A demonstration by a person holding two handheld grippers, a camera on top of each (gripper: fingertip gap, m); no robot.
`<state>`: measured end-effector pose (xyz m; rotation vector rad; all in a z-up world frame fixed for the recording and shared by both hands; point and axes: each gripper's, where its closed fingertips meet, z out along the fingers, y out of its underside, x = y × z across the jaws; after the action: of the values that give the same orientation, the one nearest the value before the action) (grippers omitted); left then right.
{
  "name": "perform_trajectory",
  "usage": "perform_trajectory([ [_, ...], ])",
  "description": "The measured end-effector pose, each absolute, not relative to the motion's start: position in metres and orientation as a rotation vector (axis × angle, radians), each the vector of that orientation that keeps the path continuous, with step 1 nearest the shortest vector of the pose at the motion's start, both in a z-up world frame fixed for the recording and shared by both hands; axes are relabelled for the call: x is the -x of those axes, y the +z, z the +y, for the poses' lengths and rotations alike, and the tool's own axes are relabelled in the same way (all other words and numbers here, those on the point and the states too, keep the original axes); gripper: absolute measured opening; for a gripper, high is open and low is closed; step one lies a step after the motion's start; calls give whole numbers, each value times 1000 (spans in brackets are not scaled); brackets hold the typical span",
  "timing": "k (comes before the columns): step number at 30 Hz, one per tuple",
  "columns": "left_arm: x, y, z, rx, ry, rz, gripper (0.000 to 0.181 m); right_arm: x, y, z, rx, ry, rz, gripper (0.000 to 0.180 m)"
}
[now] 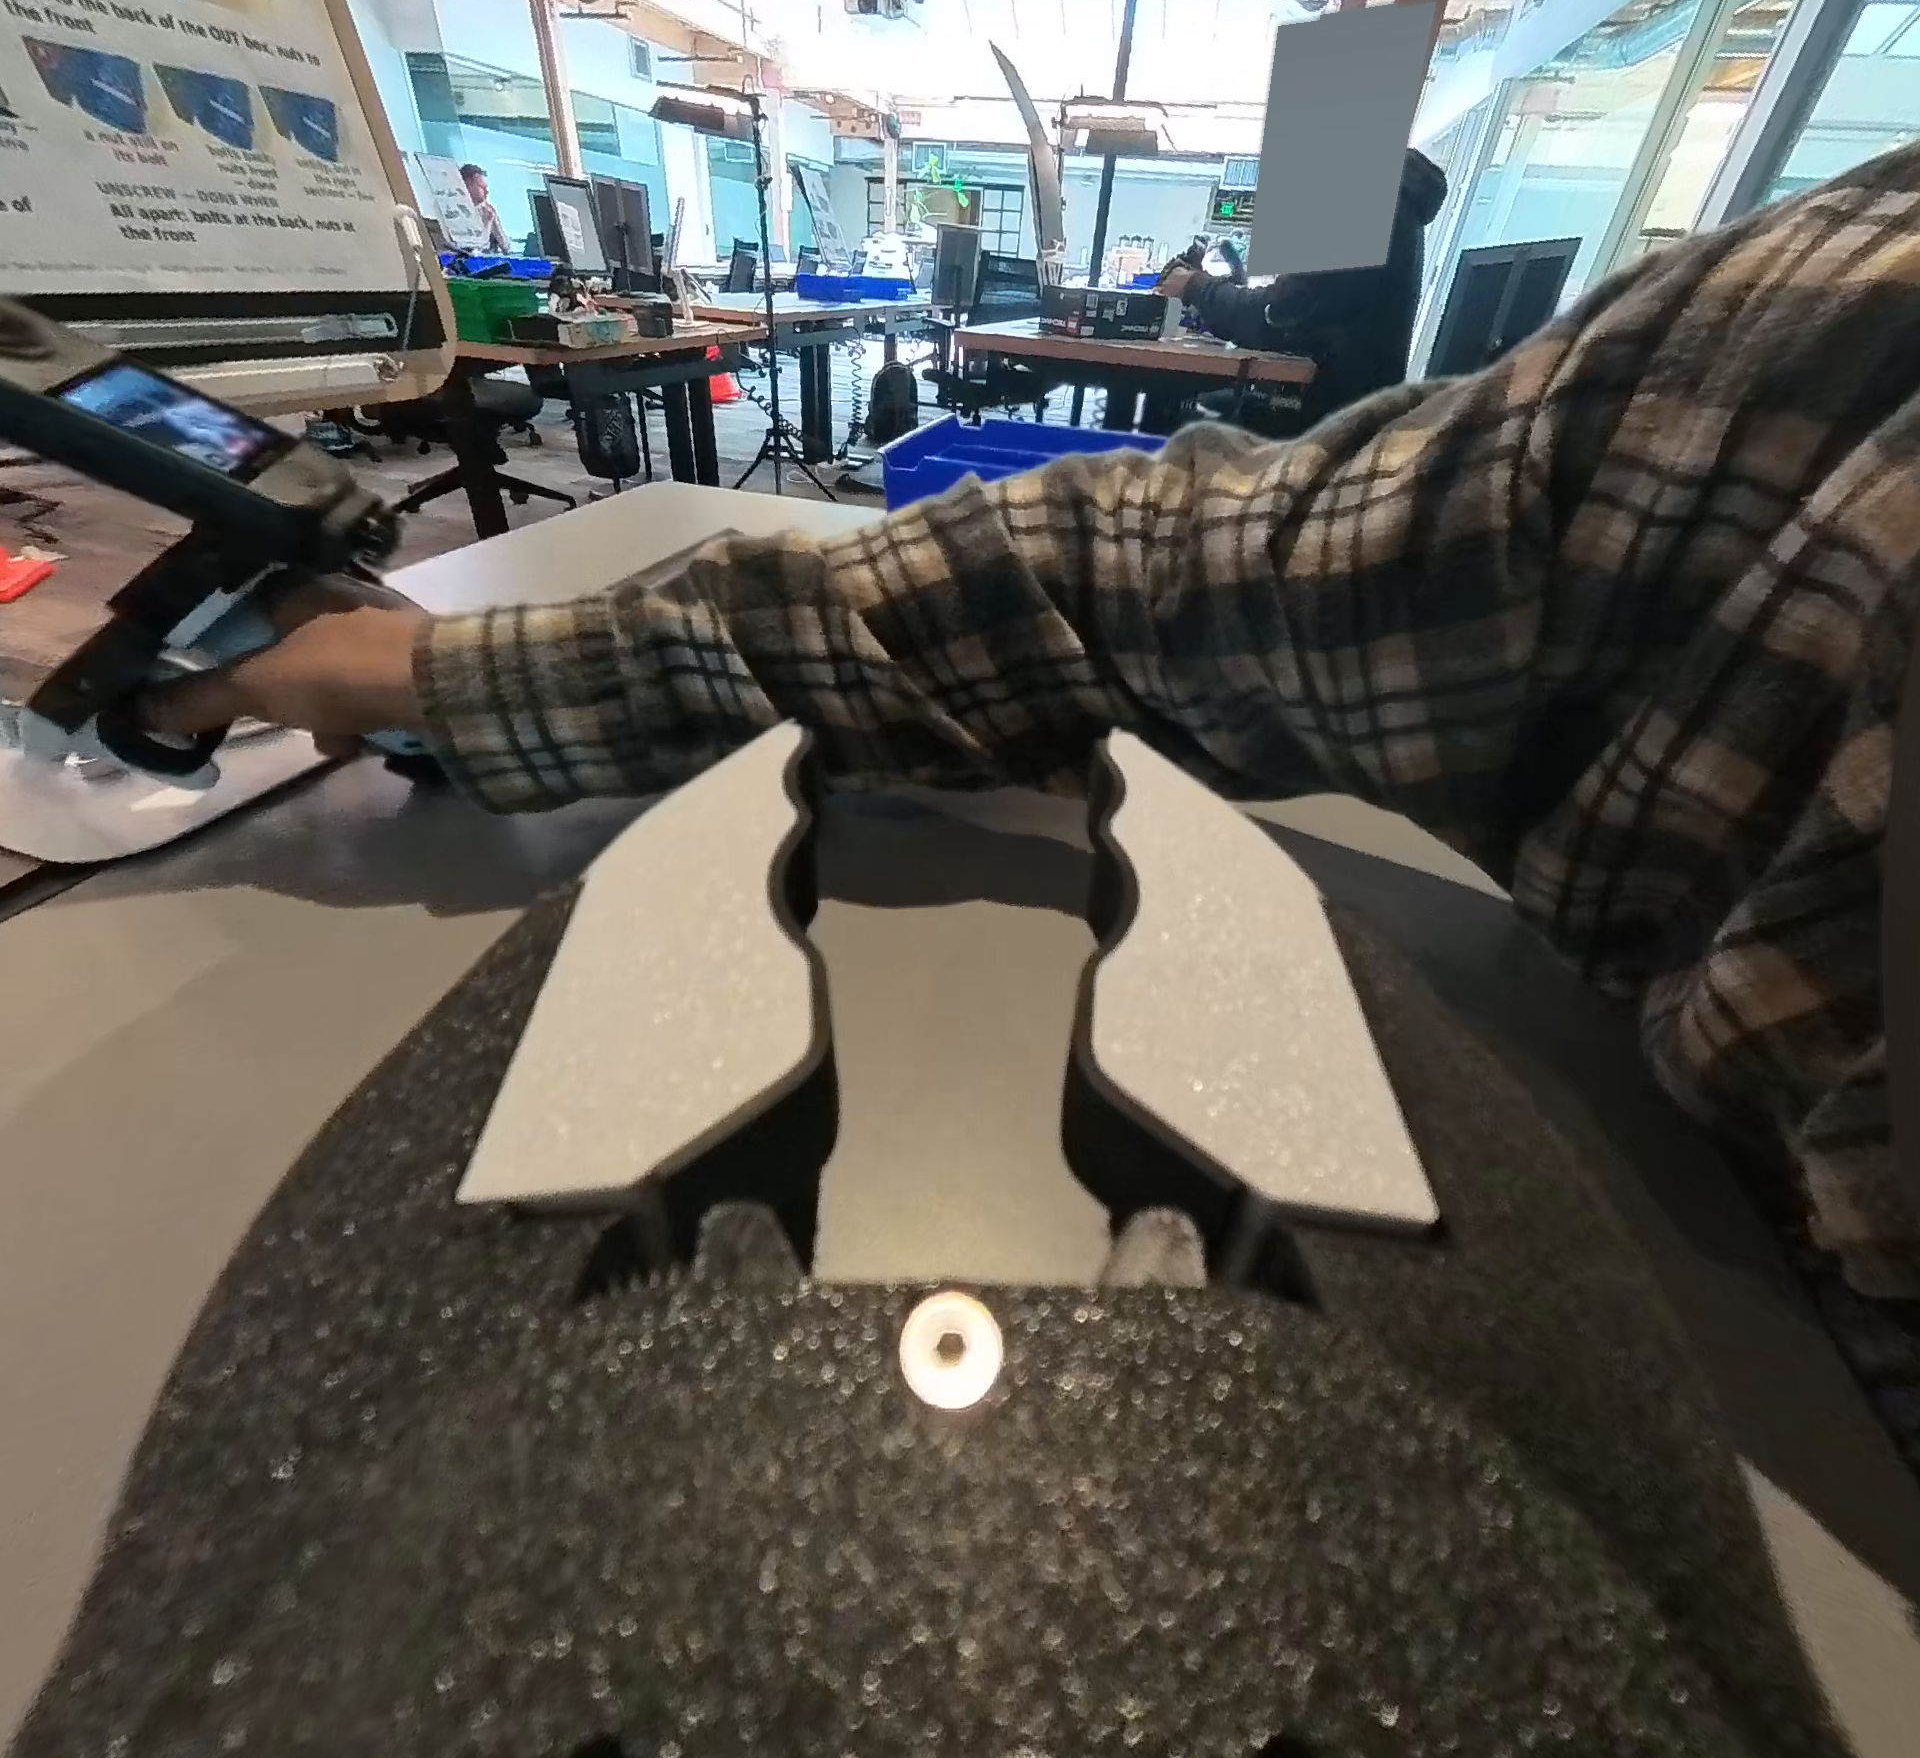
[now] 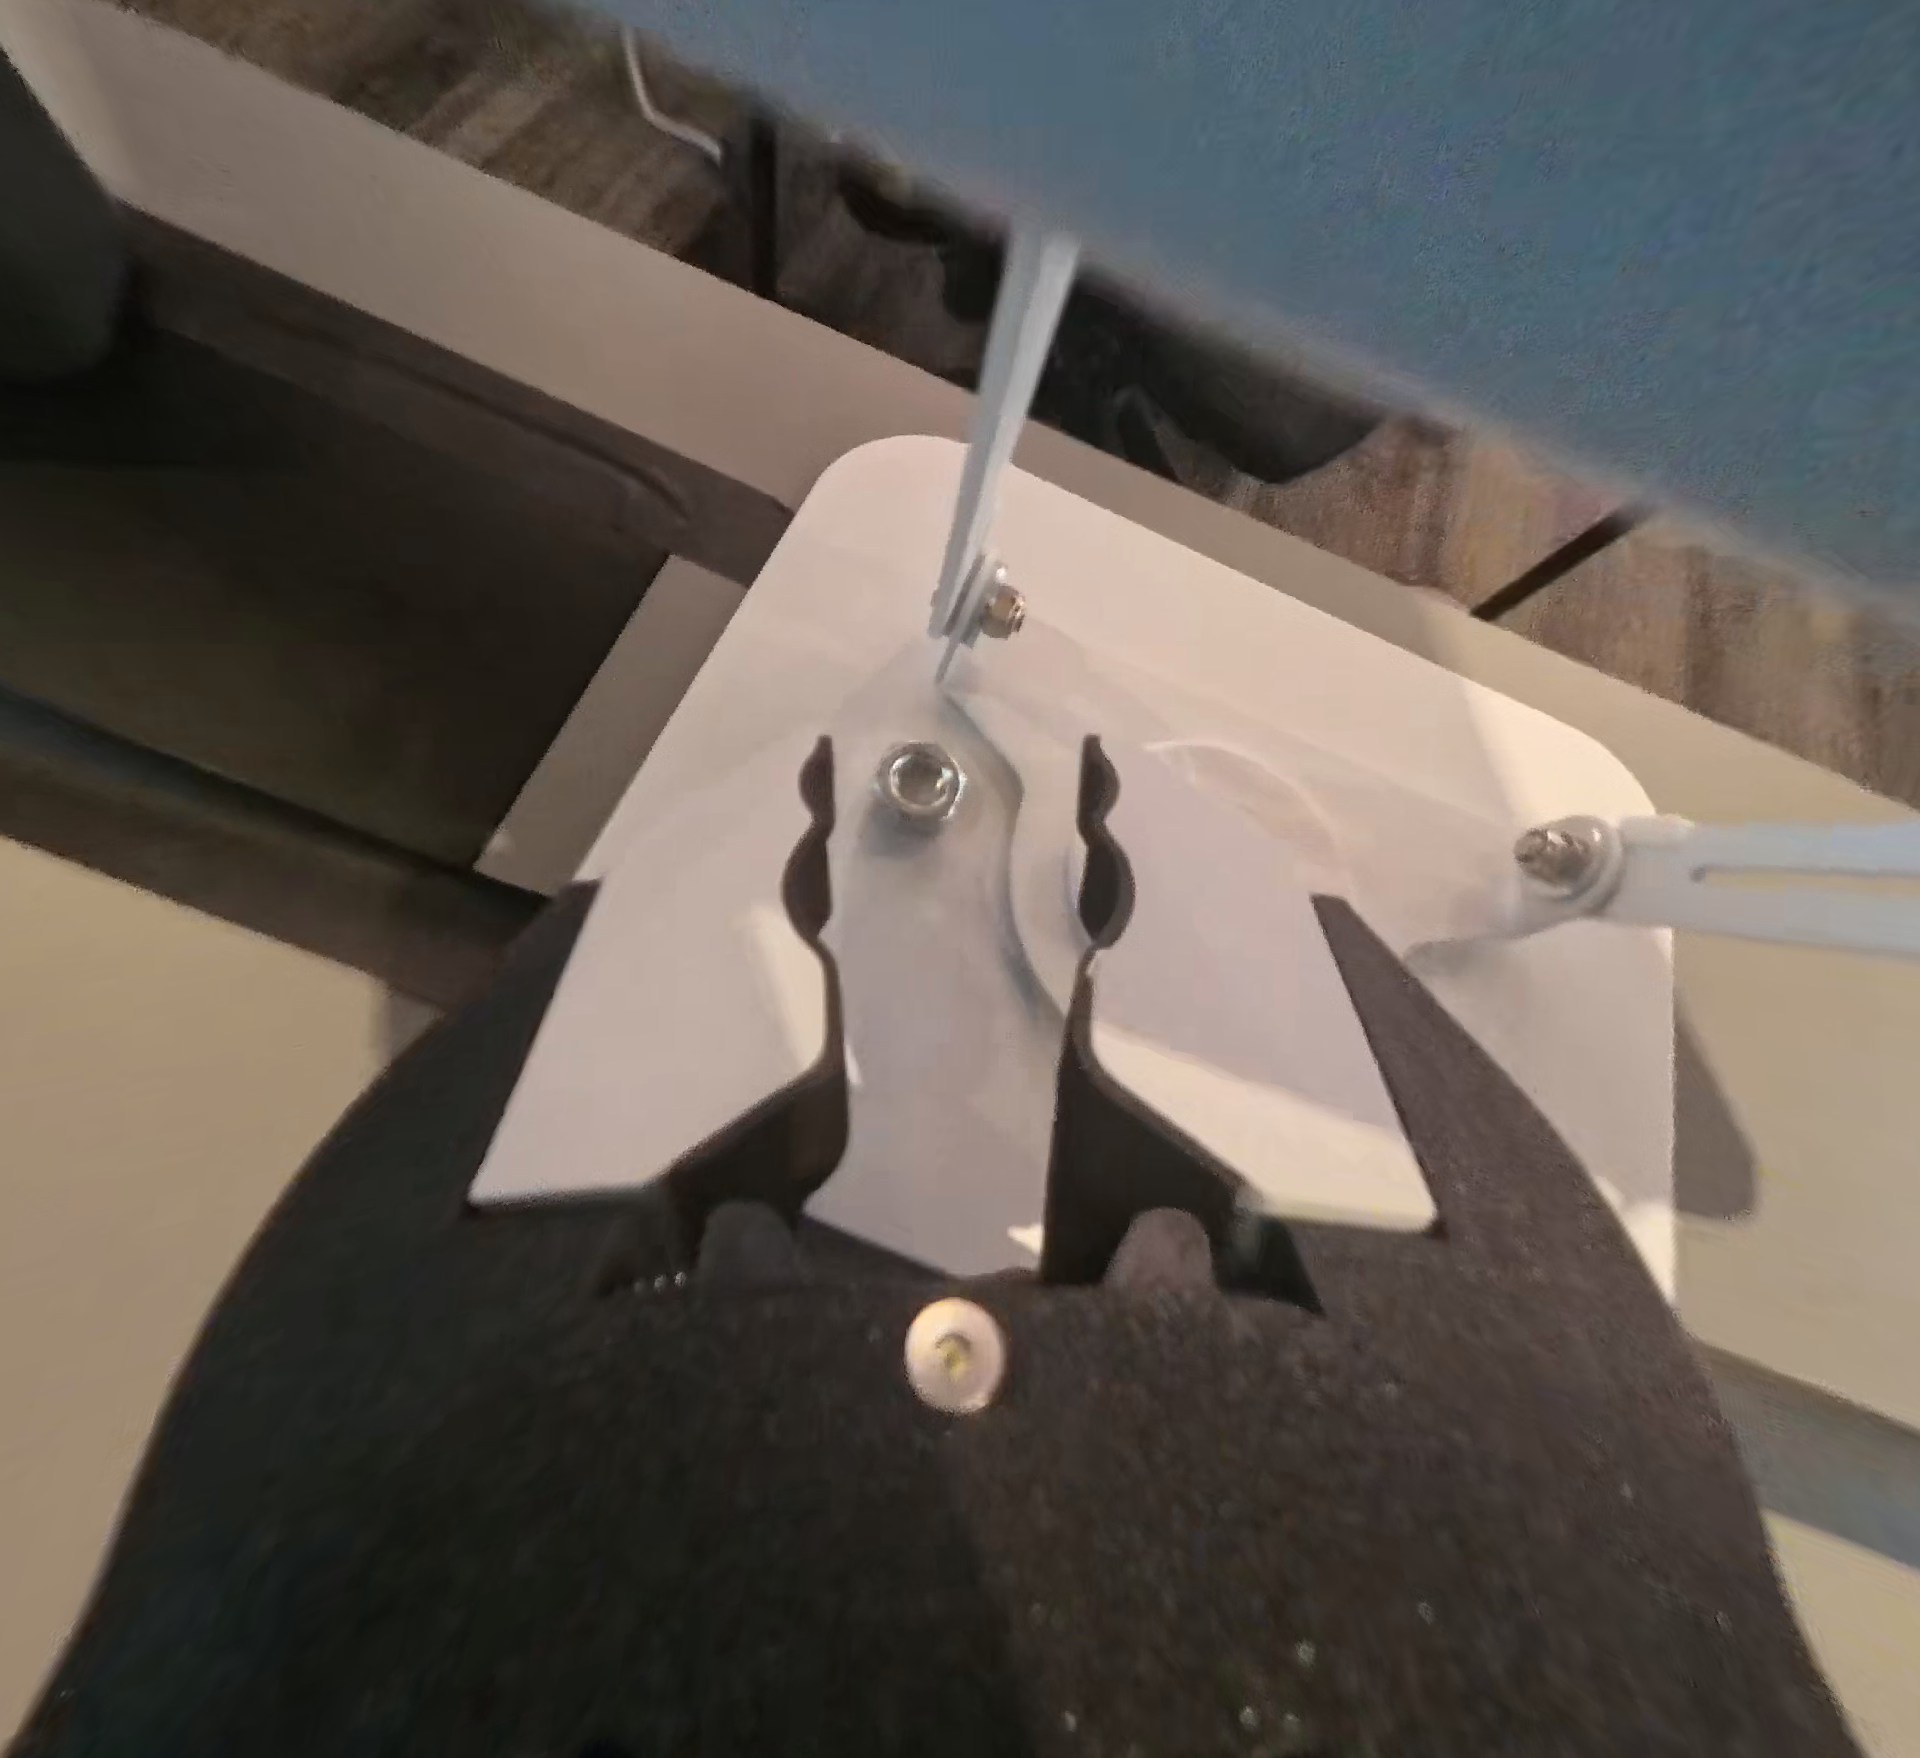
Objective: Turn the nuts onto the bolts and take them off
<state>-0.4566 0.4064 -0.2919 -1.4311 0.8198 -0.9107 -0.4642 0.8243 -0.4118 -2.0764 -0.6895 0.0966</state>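
Observation:
In the right wrist view my right gripper (image 2: 956, 758) is open above a white plate (image 2: 1299, 773). A steel nut (image 2: 922, 786) sits on the plate between the two fingertips, nearer the left finger (image 2: 821, 877), and neither finger touches it. Two more bolted joints, one behind (image 2: 1003, 609) and one to the right (image 2: 1548, 851), hold white struts to the plate. My left gripper (image 1: 951, 773) is open and empty, low over the grey table (image 1: 208, 1033). In its view the right gripper's body (image 1: 187, 555) is at the far left, held by a hand with a plaid sleeve (image 1: 1143, 628).
The plaid sleeve crosses just beyond my left fingertips. A board with printed sheets (image 1: 187, 46) stands at the back left. A blue bin (image 1: 997, 451) sits behind the sleeve. A blurred blue surface (image 2: 1351, 98) hangs over the plate. A person sits at a far desk (image 1: 1122, 347). One gripper's finger ends stand about 45 cm off the other's.

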Motion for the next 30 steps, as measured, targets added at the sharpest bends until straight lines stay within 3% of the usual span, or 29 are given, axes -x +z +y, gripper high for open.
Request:
perform_trajectory([
  [8, 456, -292, 406, 1429, -916, 817, 49, 459, -406, 819, 2143, 280, -301, 44],
  [15, 459, -285, 404, 1405, -891, 816, 49, 458, -412, 828, 2183, 158, -239, 35],
  [21, 466, -287, 408, 1414, -844, 814, 49, 461, -414, 821, 2206, 152, -200, 39],
  [30, 509, -313, 452, 1587, -709, 628, 49, 406, -338, 699, 1930, 651, -444, 38],
])
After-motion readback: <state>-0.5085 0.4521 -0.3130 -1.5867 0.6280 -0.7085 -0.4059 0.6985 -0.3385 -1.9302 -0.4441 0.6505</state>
